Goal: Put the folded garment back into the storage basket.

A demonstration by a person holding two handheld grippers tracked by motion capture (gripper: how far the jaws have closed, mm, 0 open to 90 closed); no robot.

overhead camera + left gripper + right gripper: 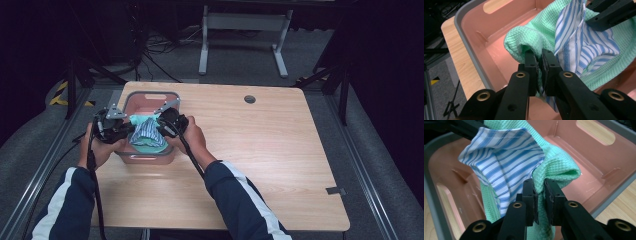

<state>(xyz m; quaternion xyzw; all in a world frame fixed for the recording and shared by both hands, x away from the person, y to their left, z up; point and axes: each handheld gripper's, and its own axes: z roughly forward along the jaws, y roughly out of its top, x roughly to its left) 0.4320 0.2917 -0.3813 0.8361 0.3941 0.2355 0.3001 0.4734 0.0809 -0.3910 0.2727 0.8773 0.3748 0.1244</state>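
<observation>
A folded bundle of cloth hangs over a pink basket [131,102] with a grey rim: a green waffle towel [148,145] with a blue-and-white striped cloth [145,128] lying on it. My left gripper [126,128] is shut on the bundle's left end, its pads pinching the green towel [531,37] beside the striped cloth [584,50]. From the other side, my right gripper [161,126] is shut on the right end, where green towel [554,162] and striped cloth [506,162] meet. The bundle sags between the two grippers inside the basket [499,50], whose pink floor [586,165] lies below.
The basket stands at the back left of a wooden table [260,150], close to its left edge. A round cable hole [250,99] sits at the table's back. Beyond the table stands a white frame [245,30] on grey floor.
</observation>
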